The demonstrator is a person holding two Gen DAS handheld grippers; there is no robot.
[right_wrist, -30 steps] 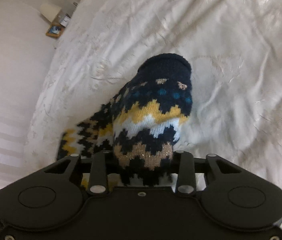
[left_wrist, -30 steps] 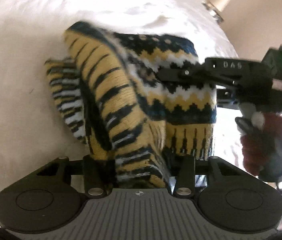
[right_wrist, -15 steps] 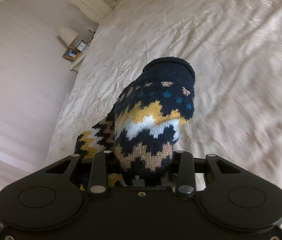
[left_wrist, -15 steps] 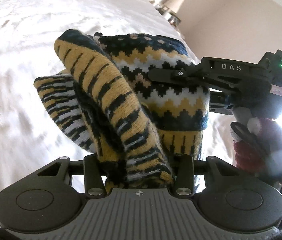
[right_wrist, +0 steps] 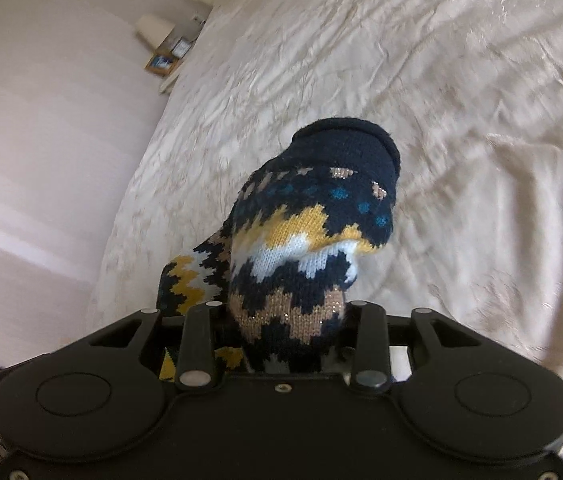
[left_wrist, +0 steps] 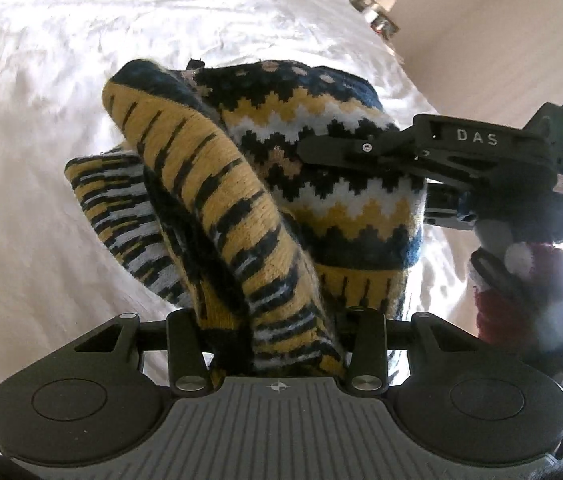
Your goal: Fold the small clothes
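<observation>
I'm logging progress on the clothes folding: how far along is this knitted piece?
Done: nothing looks finished; no neat fold shows. In hand: the left gripper and the right gripper each clamp the patterned knit, which hangs bunched and doubled over above the white bedspread. Left: lay it down on the bed, flatten it and make the fold.

The knitted garment (left_wrist: 321, 184) is a thick knit patterned in zigzag bands of navy, mustard yellow, white and tan, with a plain navy ribbed cuff (right_wrist: 349, 148). One part is turned out, exposing its striped yellow, black and white reverse side. It hangs bunched and draped, lifted clear of the cream bedspread (right_wrist: 461, 80).
</observation>
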